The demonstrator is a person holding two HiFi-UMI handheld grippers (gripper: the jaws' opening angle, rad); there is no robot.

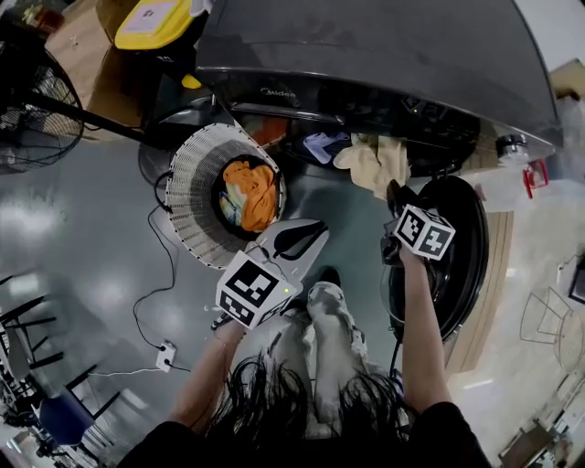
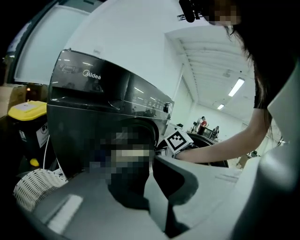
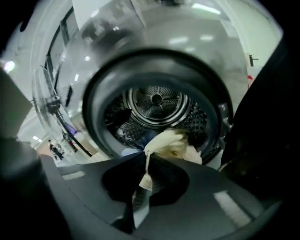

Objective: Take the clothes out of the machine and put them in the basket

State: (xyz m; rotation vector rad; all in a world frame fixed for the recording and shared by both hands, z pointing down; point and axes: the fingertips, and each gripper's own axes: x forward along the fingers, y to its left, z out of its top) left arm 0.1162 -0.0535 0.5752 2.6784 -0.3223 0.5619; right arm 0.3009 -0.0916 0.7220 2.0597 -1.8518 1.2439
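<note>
The dark washing machine [image 1: 366, 55] stands at the top of the head view, its round door [image 1: 462, 247] swung open to the right. My right gripper [image 1: 391, 194] is shut on a cream cloth [image 1: 370, 163] that hangs out of the opening. In the right gripper view the cream cloth [image 3: 171, 143] runs from the steel drum [image 3: 157, 101] into my right gripper [image 3: 145, 158]; blue clothes [image 3: 133, 138] lie behind it. The white basket [image 1: 187, 196] holds an orange garment [image 1: 251, 194]. My left gripper [image 1: 318, 226] hovers beside the basket, shut and empty, facing the machine [image 2: 103, 93].
A yellow-lidded bin [image 1: 154, 23] stands left of the machine, also seen as the yellow bin [image 2: 28, 110] in the left gripper view. A black fan [image 1: 32, 101] is at far left. A power strip [image 1: 166, 355] and its cable lie on the grey floor.
</note>
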